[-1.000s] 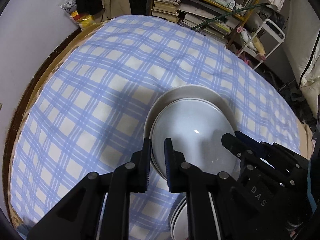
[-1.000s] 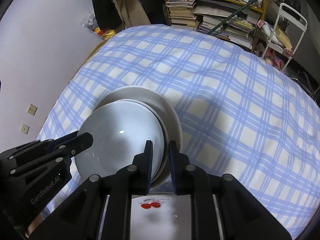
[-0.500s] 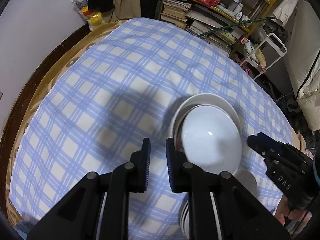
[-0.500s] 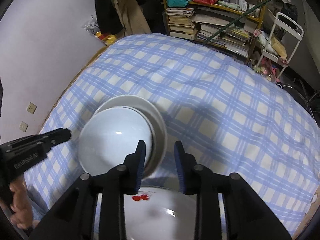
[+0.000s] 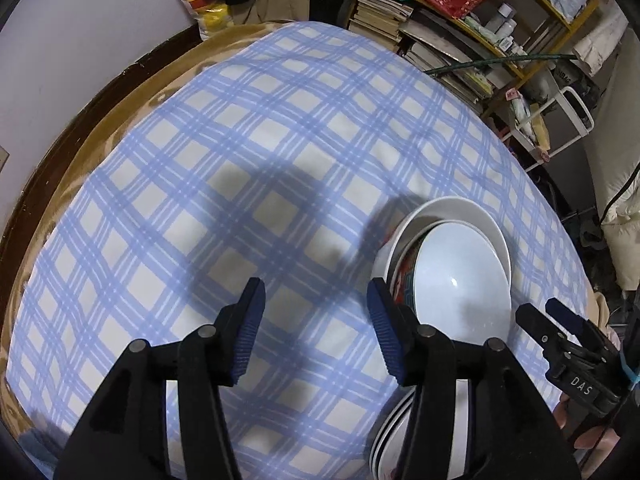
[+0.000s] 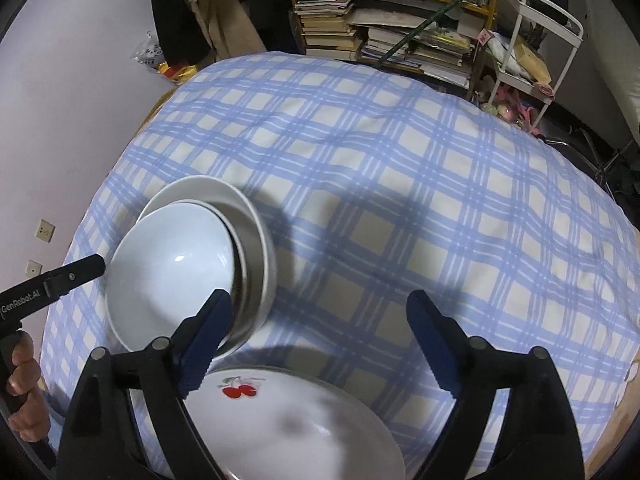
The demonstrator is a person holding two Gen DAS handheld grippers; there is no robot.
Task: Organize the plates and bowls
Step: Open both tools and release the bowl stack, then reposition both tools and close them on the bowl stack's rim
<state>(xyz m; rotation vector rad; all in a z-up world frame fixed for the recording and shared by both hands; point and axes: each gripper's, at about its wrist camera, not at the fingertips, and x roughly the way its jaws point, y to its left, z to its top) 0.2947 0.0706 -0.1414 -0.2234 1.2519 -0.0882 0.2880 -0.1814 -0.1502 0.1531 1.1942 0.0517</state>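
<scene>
The left gripper (image 5: 316, 320) and the right gripper (image 6: 320, 344) both hang wide open, holding nothing. The stack of bowls (image 6: 188, 264) sits on the checked tablecloth (image 6: 400, 184) near the tabletop's near edge, just beyond the cherry-printed plate (image 6: 292, 428).

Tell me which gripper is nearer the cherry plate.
Right. The right gripper hangs open just above the cherry plate, whose near edge lies under its fingers. The left gripper, also open, is off to the plate's left, beside the stacked bowls.
</scene>
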